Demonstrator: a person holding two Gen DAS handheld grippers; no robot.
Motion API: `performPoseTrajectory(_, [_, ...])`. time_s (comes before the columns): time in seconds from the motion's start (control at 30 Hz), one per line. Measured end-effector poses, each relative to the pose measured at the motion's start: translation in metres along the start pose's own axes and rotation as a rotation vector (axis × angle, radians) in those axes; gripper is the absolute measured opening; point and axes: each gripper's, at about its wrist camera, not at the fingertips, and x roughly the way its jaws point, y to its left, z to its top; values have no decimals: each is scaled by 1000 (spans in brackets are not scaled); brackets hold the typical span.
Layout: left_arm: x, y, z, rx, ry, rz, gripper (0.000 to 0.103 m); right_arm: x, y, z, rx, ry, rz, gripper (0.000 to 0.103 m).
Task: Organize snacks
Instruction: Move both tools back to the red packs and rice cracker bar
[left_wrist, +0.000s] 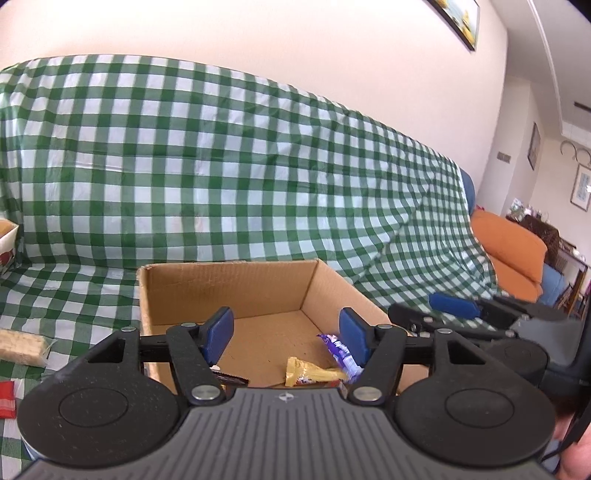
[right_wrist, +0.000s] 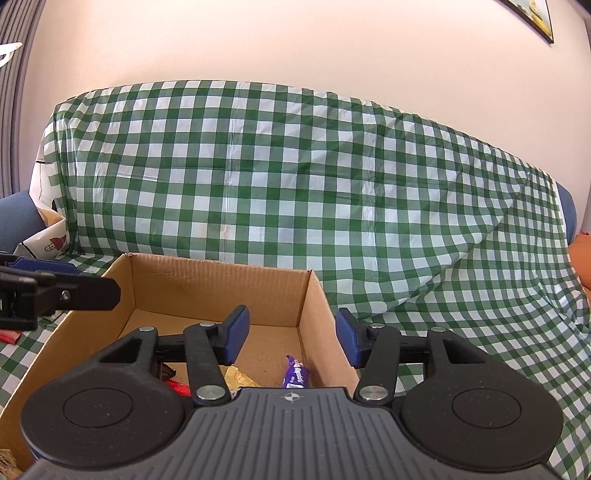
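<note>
An open cardboard box (left_wrist: 229, 284) stands on the green-checked cloth. Inside lie a purple snack bar (left_wrist: 340, 350), a yellow wrapper (left_wrist: 314, 374) and a dark wrapper (left_wrist: 229, 377). My left gripper (left_wrist: 286, 334) hangs open over the box's near side, nothing between its blue pads. In the right wrist view the same box (right_wrist: 221, 280) holds the purple bar (right_wrist: 295, 374), the yellow wrapper (right_wrist: 240, 378) and a red wrapper (right_wrist: 177, 387). My right gripper (right_wrist: 291, 334) is open and empty, straddling the box's right wall. The left gripper's finger (right_wrist: 74, 291) shows at the left edge.
A checked cloth (left_wrist: 221, 166) covers the sofa seat and back. Left of the box lie a pale wafer pack (left_wrist: 22, 347) and a red packet (left_wrist: 7, 398); a white carton (left_wrist: 7, 240) stands behind them. An orange cushion (left_wrist: 513, 251) sits at the right.
</note>
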Motion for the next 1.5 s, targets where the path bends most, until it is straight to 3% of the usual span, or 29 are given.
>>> performPoseTrajectory(0.13, [0,11,4,-23,15,51,30,3,11,2,-4,4,5,55])
performPoseTrajectory(0.2, [0,19,5,-44,26,74,23,4,19,3,-10,2,11,55])
performPoseTrajectory(0.5, [-9,81,10,-170,53,244,23,10,70,11,-21,13,86,55])
performPoseTrajectory(0.67, [-10,125,-14,-152,64,411,24,11,102,15,-21,16,143,54])
performPoseTrajectory(0.77, [0,161,-31,-164,173,559,24,13,120,17,-18,24,177,54])
performPoseTrajectory(0.8, [-2,172,-34,-178,178,582,28,13,126,17,-20,26,187,54])
performPoseTrajectory(0.87, [-5,186,-38,-158,156,629,53,14,137,18,-26,25,206,53])
performPoseTrajectory(0.9, [-6,191,-42,-143,144,655,71,14,142,19,-29,24,213,53])
performPoseTrajectory(0.93, [-4,197,-48,-136,148,666,76,15,147,19,-31,22,219,53])
performPoseTrajectory(1.17, [20,235,-87,-167,271,721,77,21,170,17,-58,18,236,53])
performPoseTrajectory(1.33, [23,248,-88,-207,258,792,88,20,182,17,-110,-21,249,53])
performPoseTrajectory(1.5, [21,254,-84,-237,249,799,88,17,184,24,-118,-45,274,53])
